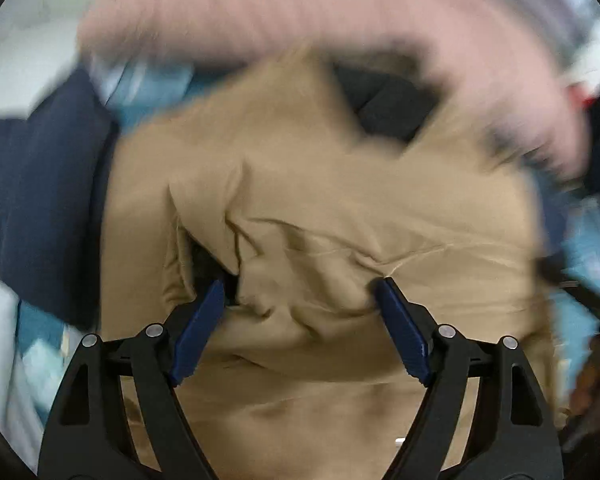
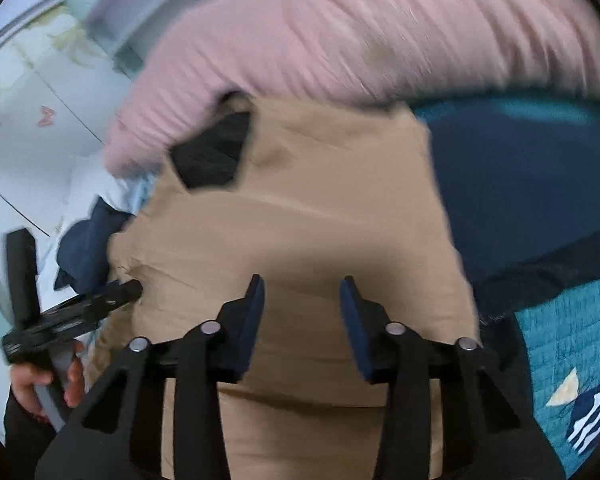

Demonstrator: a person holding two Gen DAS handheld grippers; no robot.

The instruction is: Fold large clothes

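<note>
The tan garment (image 1: pixel 340 184) is lying rumpled on the bed among pink (image 2: pixel 340 32) and navy clothes (image 2: pixel 520 192). Both the left hand-held gripper (image 1: pixel 300 284) and right hand-held gripper (image 2: pixel 302 280) are hovering spread, apparently gathering an edge; pinching it is coming next.

**Two wrist views, close over the cloth**

Each view is taken from behind its own fingers, angled down and very near the tan garment (image 1: pixel 340 208); the tan garment (image 2: pixel 300 220), pink cloth (image 1: pixel 300 12) and navy cloth (image 2: pixel 520 200) are shared by both.
</note>
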